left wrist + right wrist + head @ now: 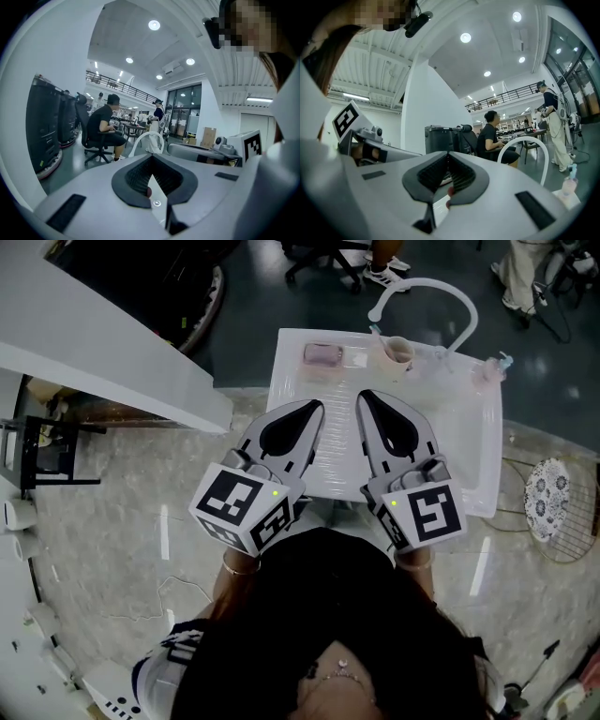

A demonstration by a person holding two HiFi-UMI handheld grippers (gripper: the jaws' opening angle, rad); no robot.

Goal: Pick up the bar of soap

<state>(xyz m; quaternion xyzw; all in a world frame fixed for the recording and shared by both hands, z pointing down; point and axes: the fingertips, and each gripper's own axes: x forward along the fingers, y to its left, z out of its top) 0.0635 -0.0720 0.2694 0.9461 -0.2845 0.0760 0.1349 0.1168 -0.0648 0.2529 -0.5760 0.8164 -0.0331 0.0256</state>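
We hold both tools low over the near half of a white tray point(291, 442). The left gripper point(316, 408) has its jaws brought together at the tips, with nothing between them. The right gripper point(364, 397) is likewise closed and empty. Neither touches anything on the tray.

The bar of soap point(323, 355) is pinkish and lies near the tray's far left corner, well ahead of the left gripper's tips. A cup point(397, 351) stands near it on the right.

Our own body and the marker cubes cover the tray's near edge. Both gripper views look up and out across the room to a seated person point(104, 127), so neither shows the soap. A small reddish spot shows in the slit below each pair of closed tips, but it is too small for us to name.

Bare white tray lies between the tips and the soap. A white curved pipe point(427, 287) arches over the far right part, with a small bottle point(487, 373) by the right rim. A slanted white panel point(112, 367) lies to the left, apart from the tray.
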